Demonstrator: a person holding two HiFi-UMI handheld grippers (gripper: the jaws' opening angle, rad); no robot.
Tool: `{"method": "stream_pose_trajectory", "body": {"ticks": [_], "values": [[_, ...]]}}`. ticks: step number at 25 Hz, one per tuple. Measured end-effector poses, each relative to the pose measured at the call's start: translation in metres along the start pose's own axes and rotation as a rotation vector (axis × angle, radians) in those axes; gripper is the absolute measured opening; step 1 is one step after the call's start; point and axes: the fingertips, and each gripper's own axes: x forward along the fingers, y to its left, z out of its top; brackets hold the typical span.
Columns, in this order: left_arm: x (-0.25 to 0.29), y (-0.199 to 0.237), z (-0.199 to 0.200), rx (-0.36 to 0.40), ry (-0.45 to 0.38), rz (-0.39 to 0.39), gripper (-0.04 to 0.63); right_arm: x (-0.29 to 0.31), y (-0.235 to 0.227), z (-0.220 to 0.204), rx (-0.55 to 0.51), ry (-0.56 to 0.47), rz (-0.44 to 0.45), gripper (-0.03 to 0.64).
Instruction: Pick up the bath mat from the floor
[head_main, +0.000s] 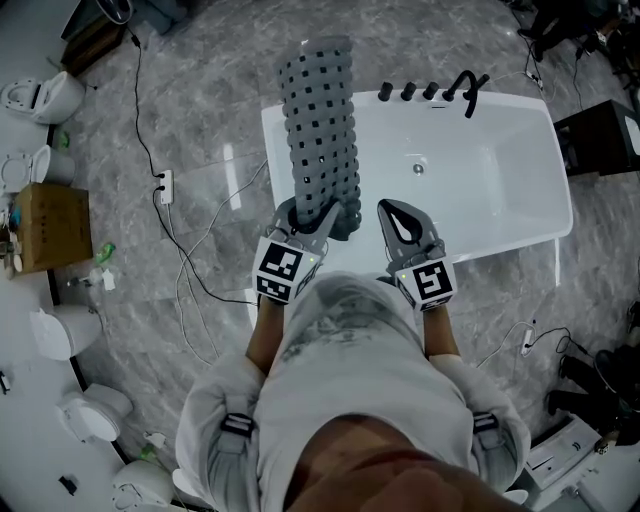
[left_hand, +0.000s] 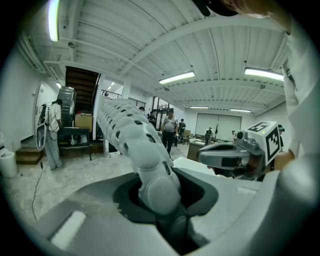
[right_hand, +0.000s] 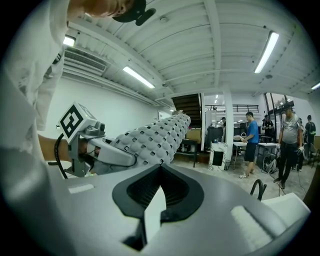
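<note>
Now, bath mat (head_main: 320, 120) pinched between left tongs (head_main: 314, 216); right tongs (head_main: 392, 213) alongside, closed, empty.

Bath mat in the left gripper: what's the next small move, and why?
Probably open the right gripper and bring it across to the bath mat: only the left gripper clamps one end, and the mat juts out over the bathtub.

I saw grey marbled floor (head_main: 200, 90) across the head view's upper left, a white bathtub (head_main: 500, 170) at upper right, and toilets (head_main: 40, 95) down the left edge. Strip lights (left_hand: 176, 77) glowed on the ribbed ceiling (left_hand: 150, 30), and a dark staircase (left_hand: 80, 82) stood at the left.
</note>
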Motion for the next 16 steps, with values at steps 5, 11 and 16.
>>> {"method": "stream_pose_trajectory", "body": {"ticks": [5,11,16], "values": [[-0.0039,0.0045,-0.0030,0.002,0.003,0.019,0.109,0.0046,0.0038,-0.0034,-0.011,0.006,0.017,0.002],[-0.0071,0.0030,-0.0052,-0.013,0.000,0.028,0.109,0.0049,0.0074,-0.0017,-0.022,0.007,0.030,0.002],[-0.0077,0.0014,-0.0063,-0.012,0.000,0.032,0.109,0.0037,0.0087,-0.0045,-0.021,0.009,0.034,0.002]]}}
